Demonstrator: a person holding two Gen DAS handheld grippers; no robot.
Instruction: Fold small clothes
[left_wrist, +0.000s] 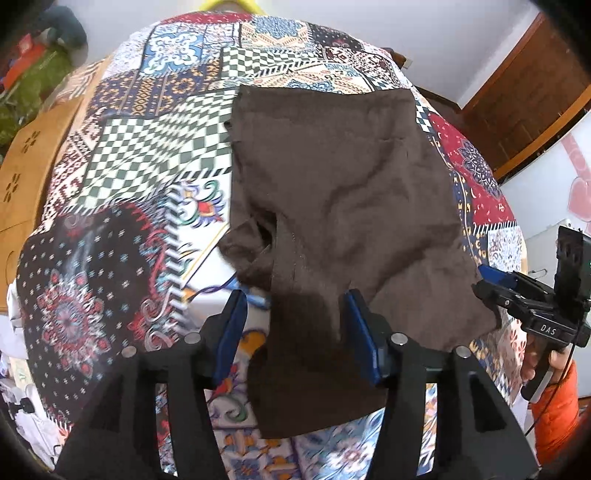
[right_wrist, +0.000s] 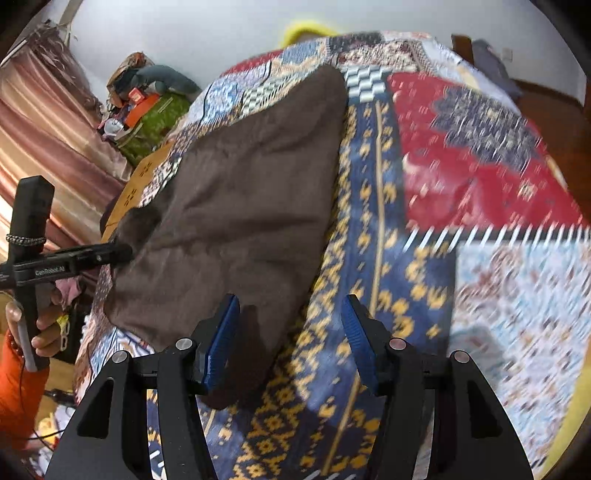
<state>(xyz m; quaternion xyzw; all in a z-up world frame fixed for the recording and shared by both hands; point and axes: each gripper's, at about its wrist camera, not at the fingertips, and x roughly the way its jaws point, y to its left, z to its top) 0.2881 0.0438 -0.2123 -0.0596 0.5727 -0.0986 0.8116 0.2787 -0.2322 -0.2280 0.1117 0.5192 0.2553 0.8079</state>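
A small dark brown garment (left_wrist: 332, 192) lies spread on the patchwork cloth (left_wrist: 125, 158). Its near leg runs between the open blue pads (left_wrist: 360, 332) of my left gripper (left_wrist: 295, 317), which are not closed on it. My right gripper (right_wrist: 290, 332) is open too, with the garment's near corner (right_wrist: 236, 221) by its left pad (right_wrist: 218, 343). The right gripper also shows in the left wrist view (left_wrist: 495, 280) at the garment's right edge. The left gripper shows in the right wrist view (right_wrist: 122, 253) at the garment's left edge.
The patchwork cloth (right_wrist: 461, 166) covers a round surface. A wooden board (left_wrist: 26, 173) lies at the left. A cluttered pile with green fabric (right_wrist: 155, 118) sits by a pink curtain (right_wrist: 48, 140). A wooden door (left_wrist: 524, 99) stands at the right.
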